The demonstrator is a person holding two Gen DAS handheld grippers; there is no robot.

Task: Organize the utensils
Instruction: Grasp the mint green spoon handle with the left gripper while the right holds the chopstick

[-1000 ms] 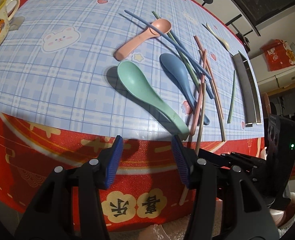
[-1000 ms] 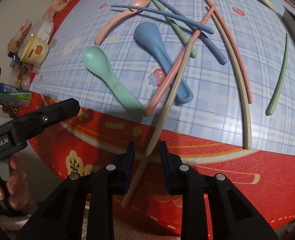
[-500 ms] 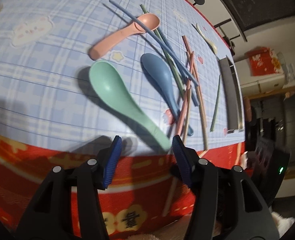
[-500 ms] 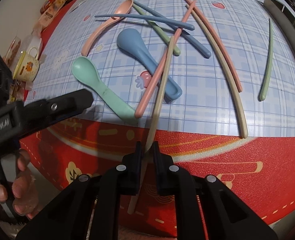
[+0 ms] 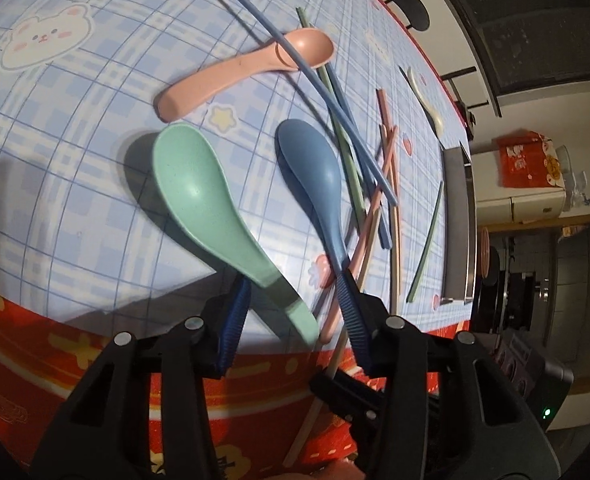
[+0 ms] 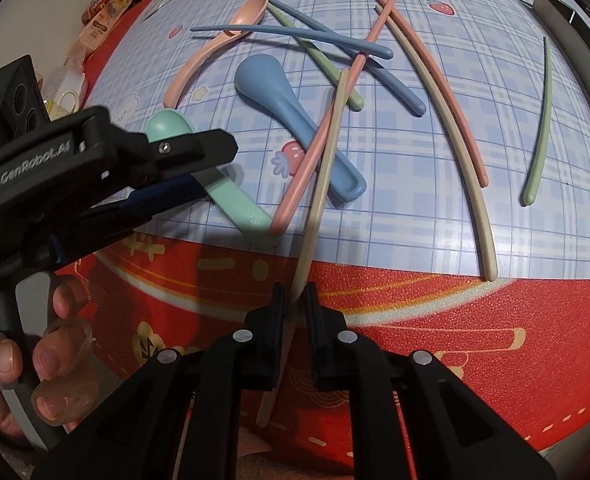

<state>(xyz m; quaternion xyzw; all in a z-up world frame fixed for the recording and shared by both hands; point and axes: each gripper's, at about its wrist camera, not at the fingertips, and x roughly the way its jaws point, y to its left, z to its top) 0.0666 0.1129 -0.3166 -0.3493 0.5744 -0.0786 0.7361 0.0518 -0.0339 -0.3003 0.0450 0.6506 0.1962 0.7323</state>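
A green spoon point(image 5: 199, 200) lies on the blue checked mat point(image 5: 75, 140), its handle reaching the mat's near edge. My left gripper point(image 5: 293, 320) straddles that handle; its jaws are closing, and a gap still shows beside the right pad point(image 5: 351, 320). In the right wrist view the left gripper point(image 6: 215, 172) hangs over the green spoon point(image 6: 235, 204). My right gripper point(image 6: 295, 300) is shut on a beige chopstick point(image 6: 327, 152), whose far end rests across a pink chopstick point(image 6: 315, 148) and the blue spoon point(image 6: 291, 108). A pink spoon point(image 5: 235, 76) lies farther back.
Blue, green, pink and beige chopsticks point(image 6: 435, 92) lie crossed over the mat's middle and right. A lone green chopstick point(image 6: 539, 128) lies at the right. A metal tray point(image 5: 461, 220) stands along the far right edge, with a cream spoon point(image 5: 427, 100) near it. A mug point(image 6: 65, 98) and snack packets point(image 6: 107, 12) stand at the left.
My left gripper came forward and down over the green spoon's handle, and its jaws narrowed. My right gripper closed on the beige chopstick and has hardly moved.
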